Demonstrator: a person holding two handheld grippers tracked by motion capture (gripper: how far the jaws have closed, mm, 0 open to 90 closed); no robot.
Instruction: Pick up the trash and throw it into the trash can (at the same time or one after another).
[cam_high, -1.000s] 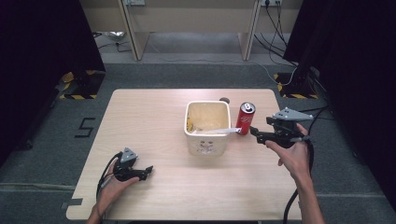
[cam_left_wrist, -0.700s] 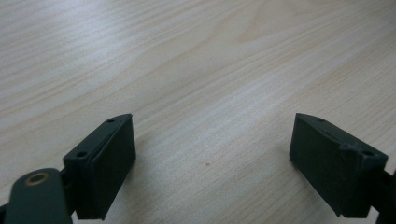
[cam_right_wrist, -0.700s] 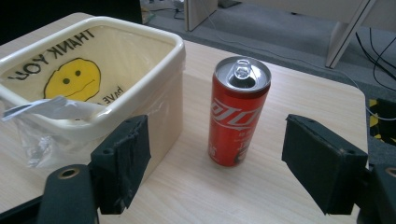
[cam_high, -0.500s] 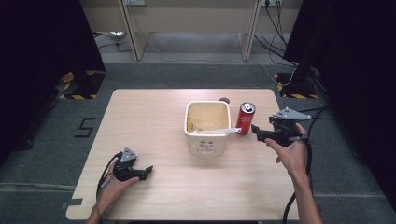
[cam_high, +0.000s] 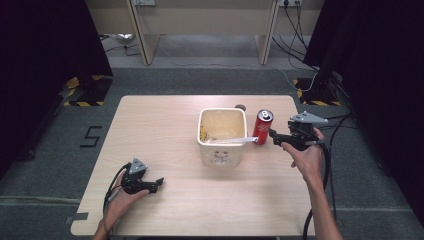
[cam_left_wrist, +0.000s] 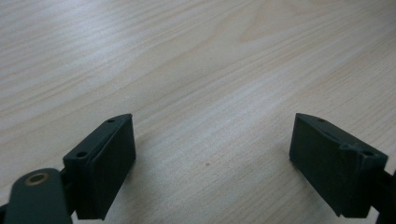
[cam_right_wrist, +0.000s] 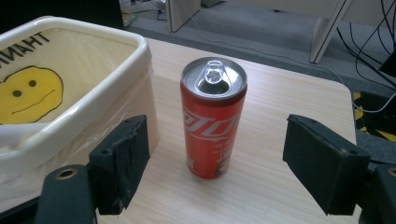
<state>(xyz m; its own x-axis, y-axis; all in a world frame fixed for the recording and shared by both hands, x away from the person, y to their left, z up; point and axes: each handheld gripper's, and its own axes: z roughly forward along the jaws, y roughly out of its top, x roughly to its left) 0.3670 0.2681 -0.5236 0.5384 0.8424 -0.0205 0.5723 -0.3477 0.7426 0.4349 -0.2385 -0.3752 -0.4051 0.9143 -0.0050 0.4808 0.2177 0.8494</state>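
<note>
A red drink can (cam_high: 262, 126) (cam_right_wrist: 214, 116) stands upright on the table, just right of a cream plastic bin (cam_high: 222, 136) (cam_right_wrist: 70, 88) lined with clear film. My right gripper (cam_high: 274, 135) (cam_right_wrist: 217, 172) is open and level with the can, a short way to its right, with the can framed between the jaws but not touched. My left gripper (cam_high: 159, 182) (cam_left_wrist: 212, 163) rests open on the table near the front left corner, with bare wood between its jaws.
A white strip (cam_high: 235, 140) lies across the bin's near right rim toward the can. A small dark round object (cam_high: 240, 106) sits behind the bin. The wooden table (cam_high: 165, 135) is bare to the left and front. Desks and cables stand beyond the far edge.
The right gripper has crept slightly left toward the can. The left gripper has stayed put.
</note>
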